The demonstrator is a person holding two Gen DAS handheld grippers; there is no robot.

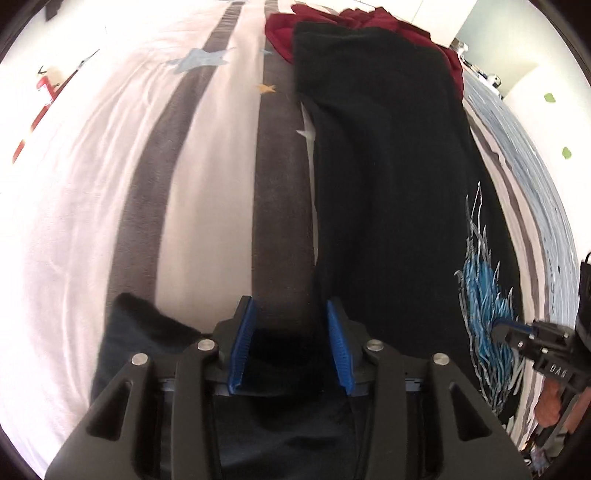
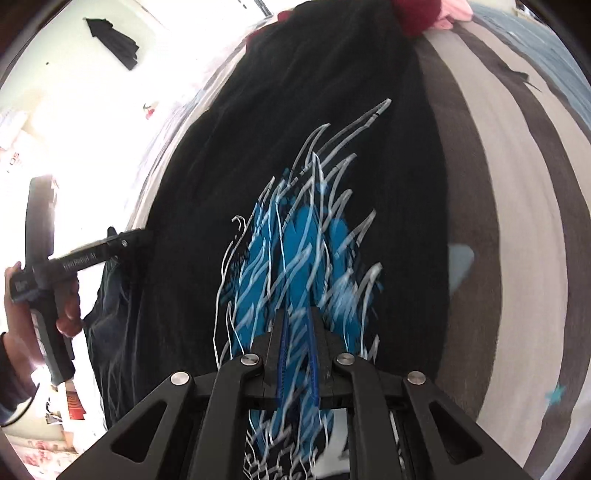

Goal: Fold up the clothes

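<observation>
We are folding the black shirt [image 1: 388, 206] lying long on the bed [image 1: 92, 184] ahead. Our right gripper [image 2: 297, 328] is pinching its printed part; our left gripper [image 1: 290, 321] is gaping wide around dark cloth. Next we probably need both gripping.

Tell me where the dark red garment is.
In the left wrist view the dark red garment lies at the far end of the striped bed cover, partly under the black shirt.

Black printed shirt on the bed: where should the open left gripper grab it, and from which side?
Grip the black shirt at its long left edge, coming from the bare striped bedding. That edge lies free there, and the left gripper already straddles its near end.
</observation>
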